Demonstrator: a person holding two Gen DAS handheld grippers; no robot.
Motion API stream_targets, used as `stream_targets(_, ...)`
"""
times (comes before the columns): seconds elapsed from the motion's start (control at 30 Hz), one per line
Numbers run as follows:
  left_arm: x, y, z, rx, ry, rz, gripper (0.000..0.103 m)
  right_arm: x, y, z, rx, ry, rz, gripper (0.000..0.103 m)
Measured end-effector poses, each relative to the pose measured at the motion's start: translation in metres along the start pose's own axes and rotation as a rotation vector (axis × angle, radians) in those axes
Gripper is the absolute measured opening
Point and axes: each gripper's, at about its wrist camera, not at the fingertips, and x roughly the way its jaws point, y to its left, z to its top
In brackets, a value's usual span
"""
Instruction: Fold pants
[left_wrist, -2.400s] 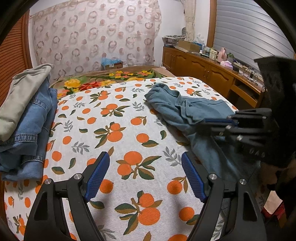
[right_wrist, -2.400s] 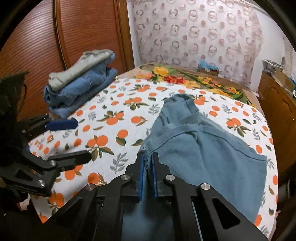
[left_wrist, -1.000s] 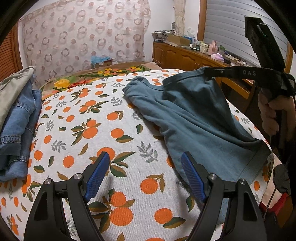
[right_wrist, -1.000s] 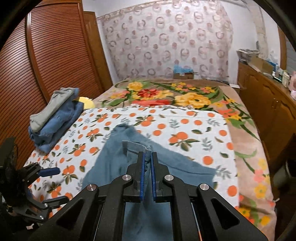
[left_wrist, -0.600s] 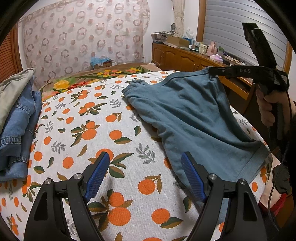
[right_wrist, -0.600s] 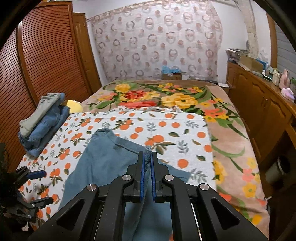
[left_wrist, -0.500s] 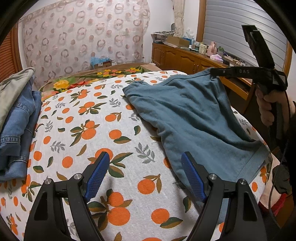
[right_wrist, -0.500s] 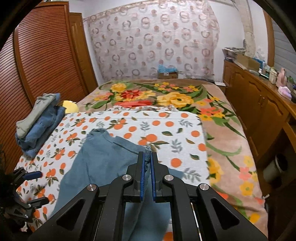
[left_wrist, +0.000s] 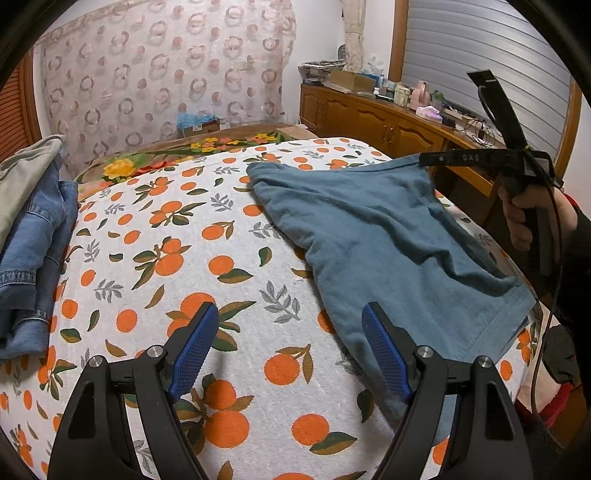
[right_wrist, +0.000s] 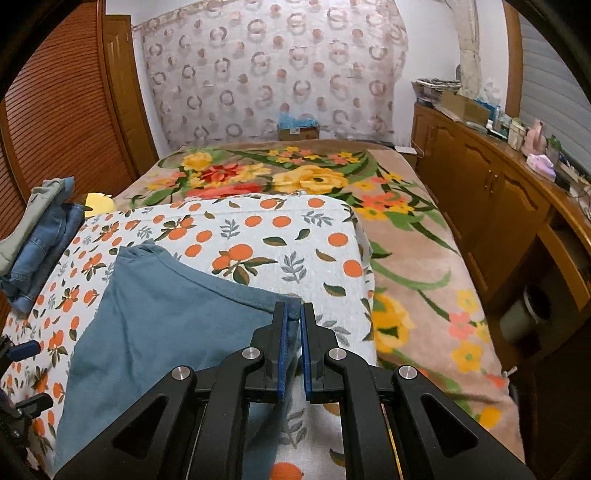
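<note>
Pants (left_wrist: 384, 236), blue-grey and soft, lie spread across the right part of a bed sheet (left_wrist: 184, 258) printed with oranges and leaves. One corner of the pants is lifted off the sheet, pinched between the nearly closed fingers of the right gripper (right_wrist: 291, 325), which a hand (left_wrist: 524, 218) holds at the bed's right side. The rest of the cloth slopes down from that corner and rests flat. The left gripper (left_wrist: 288, 347) hovers low over the sheet with its blue-padded fingers spread wide, holding nothing, its right finger just over the near hem. A stack of folded jeans (left_wrist: 33, 236) sits at the sheet's far left edge. A floral blanket (right_wrist: 317, 177) covers the bed beyond the sheet.
</note>
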Motion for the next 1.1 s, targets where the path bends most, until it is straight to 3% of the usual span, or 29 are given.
stream_targets(0.13,-0.003,-0.003,-0.002,0.004,0.0,-0.009,0.081,-0.013,0.003,-0.011,-0.019,-0.004,0.007,0.015)
stream_targets(0.3,-0.009,-0.009,-0.002,0.013,-0.006,-0.023,0.081,-0.043,0.014,-0.038,-0.062,-0.022,0.042,0.028)
stream_targets(0.9,-0.028,-0.036,-0.011,0.087,-0.001,-0.079,0.081,-0.122,0.02,-0.124,-0.04,-0.048,0.093,0.037)
stream_targets(1.1,-0.029,-0.042,-0.021,0.101,0.031,-0.114,0.071,-0.135,0.021,-0.136,-0.029,-0.047,0.085,0.037)
